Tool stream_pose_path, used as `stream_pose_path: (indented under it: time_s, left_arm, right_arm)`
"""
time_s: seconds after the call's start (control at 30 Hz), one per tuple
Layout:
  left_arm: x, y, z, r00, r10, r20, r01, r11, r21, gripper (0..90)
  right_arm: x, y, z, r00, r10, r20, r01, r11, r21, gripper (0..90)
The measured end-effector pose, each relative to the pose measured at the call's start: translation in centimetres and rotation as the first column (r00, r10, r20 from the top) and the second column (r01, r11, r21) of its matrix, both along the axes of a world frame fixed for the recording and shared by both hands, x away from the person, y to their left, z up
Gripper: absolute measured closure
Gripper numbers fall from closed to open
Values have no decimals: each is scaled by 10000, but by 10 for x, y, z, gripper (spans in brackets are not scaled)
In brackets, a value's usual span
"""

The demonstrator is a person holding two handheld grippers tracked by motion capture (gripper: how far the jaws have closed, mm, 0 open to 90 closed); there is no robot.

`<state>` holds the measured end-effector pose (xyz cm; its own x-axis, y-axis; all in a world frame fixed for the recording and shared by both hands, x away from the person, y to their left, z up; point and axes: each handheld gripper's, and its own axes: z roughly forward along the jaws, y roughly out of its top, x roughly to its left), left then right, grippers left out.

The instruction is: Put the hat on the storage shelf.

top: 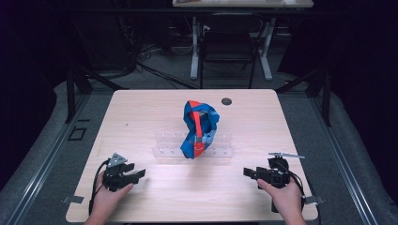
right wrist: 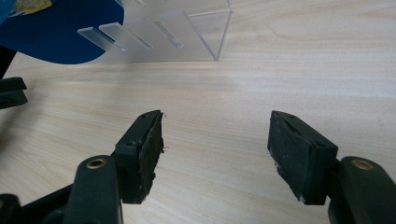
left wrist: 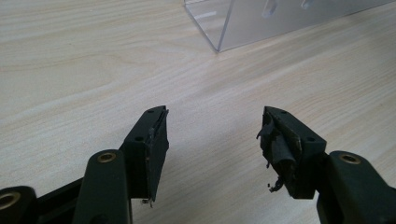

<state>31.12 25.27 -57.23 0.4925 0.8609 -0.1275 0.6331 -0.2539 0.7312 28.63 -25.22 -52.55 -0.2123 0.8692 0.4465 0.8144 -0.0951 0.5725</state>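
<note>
So I've got a gripper in each hand, both parked low near the front edge of the worktop (top: 141, 108). My left gripper (top: 133, 176) sits toward the front left corner, jaws pointing in toward the middle, and my left hand (top: 107, 199) comes up from the front edge behind it. My right gripper (top: 249, 173) is over by the front right corner, also aimed inward, with my right hand (top: 284, 199) wrapped round the back of it.

Both sets of jaws are spread wide with nothing between them. In the left gripper view the left gripper (left wrist: 212, 135) has bare wood showing through the gap, and the pad on one jaw looks frayed, with bits of black stuff hanging off it. In the right gripper view the right gripper (right wrist: 215, 140) looks the same, wide apart over plain wood.

In the middle of the worktop is a clear rack (top: 164, 143), a low acrylic thing with slots. A blue and red cloth (top: 199, 126) is bunched up on it, standing taller than the rack. From my right gripper I see the rack (right wrist: 201, 32) end on, with the cloth (right wrist: 56, 37) as a blue mass behind its slots. From my left gripper only a corner of the rack (left wrist: 261, 18) peeks in.

There's a small dark disc (top: 226, 101) near the back edge, well apart from the cloth.
</note>
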Motion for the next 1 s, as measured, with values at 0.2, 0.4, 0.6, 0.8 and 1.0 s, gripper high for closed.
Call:
stream_pose_path:
  time_s: [0.2, 0.4, 0.6, 0.8, 1.0]
  left_arm:
    - [0, 0, 0, 9999, -55, -111, 55, 10000, 15, 416]
    - [0, -1, -1, 10000, 23, -31, -23, 10000, -5, 417]
    - [0, 0, -1, 10000, -9, -62, 9, 10000, -17, 417]
    - [0, 0, -1, 10000, -26, -92, 26, 10000, -21, 416]
    - [0, 0, -1, 9999, -14, -99, 13, 10000, -22, 416]
  right_arm:
    - [-7, -5, -14, 9997, -244, -7, 244, 9995, 174, 346]
    - [-12, -9, -21, 9996, -259, 147, 250, 9981, 563, 338]
    - [-16, -10, -23, 9974, -387, 603, 348, 9973, 647, 337]
    - [-18, -11, -26, 9964, -219, 823, 154, 9968, 787, 332]
    - [-21, -12, -30, 9921, -185, 1238, 92, 9971, 753, 333]
